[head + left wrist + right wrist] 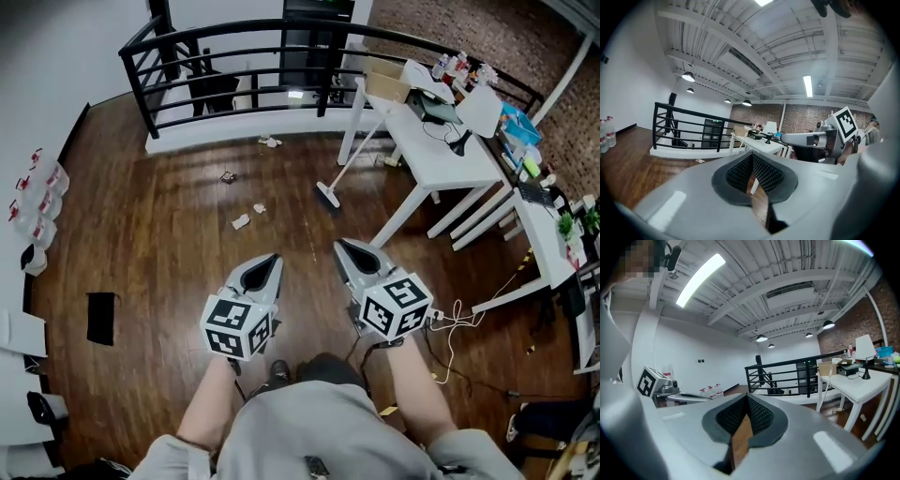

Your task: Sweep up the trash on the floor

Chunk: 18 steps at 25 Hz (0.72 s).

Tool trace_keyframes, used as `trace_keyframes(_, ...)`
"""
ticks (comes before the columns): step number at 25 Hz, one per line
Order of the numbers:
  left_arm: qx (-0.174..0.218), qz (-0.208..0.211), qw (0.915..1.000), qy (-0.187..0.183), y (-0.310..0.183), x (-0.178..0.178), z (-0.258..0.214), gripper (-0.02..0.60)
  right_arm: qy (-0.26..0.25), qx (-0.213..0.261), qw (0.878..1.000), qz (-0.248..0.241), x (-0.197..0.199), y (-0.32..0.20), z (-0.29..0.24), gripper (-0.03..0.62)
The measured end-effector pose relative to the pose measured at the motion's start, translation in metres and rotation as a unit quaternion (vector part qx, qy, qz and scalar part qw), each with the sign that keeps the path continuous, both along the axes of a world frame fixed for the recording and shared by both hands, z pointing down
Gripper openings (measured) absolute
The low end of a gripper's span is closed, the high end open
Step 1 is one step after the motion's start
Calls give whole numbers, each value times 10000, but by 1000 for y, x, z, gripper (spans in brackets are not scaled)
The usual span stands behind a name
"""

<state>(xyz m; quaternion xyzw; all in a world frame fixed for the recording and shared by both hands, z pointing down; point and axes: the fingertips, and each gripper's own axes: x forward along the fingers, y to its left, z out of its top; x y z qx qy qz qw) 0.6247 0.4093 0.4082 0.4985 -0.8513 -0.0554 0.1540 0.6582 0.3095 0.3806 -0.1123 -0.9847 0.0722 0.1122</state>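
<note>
- The left gripper [272,259] and the right gripper [340,246] sit side by side at the head view's 6 o'clock. Each has its jaws pressed together with nothing between them.
- A paper scrap [241,222] and a smaller scrap [259,207] lie on the wooden floor [169,244], at 11 o'clock from the left gripper.
- The broom [328,195] stands at 12 o'clock from the right gripper, its head on the floor and its handle tilted toward the white table [441,155].
- A dark wrapper [228,176] lies farther off at 11 o'clock.
- A crumpled paper [270,142] lies near the black railing [234,42].
</note>
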Motion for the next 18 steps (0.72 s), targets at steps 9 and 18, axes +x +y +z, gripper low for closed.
trace_keyframes(9, -214, -90, 9997, 52, -63, -81, 14, 8, -76, -200, 9998, -52, -85, -63, 12, 0)
trace_keyframes(18, -358, -435, 9984, -97, -167, -163, 1, 8, -176, -394, 9982, -420, -173, -173, 11, 0)
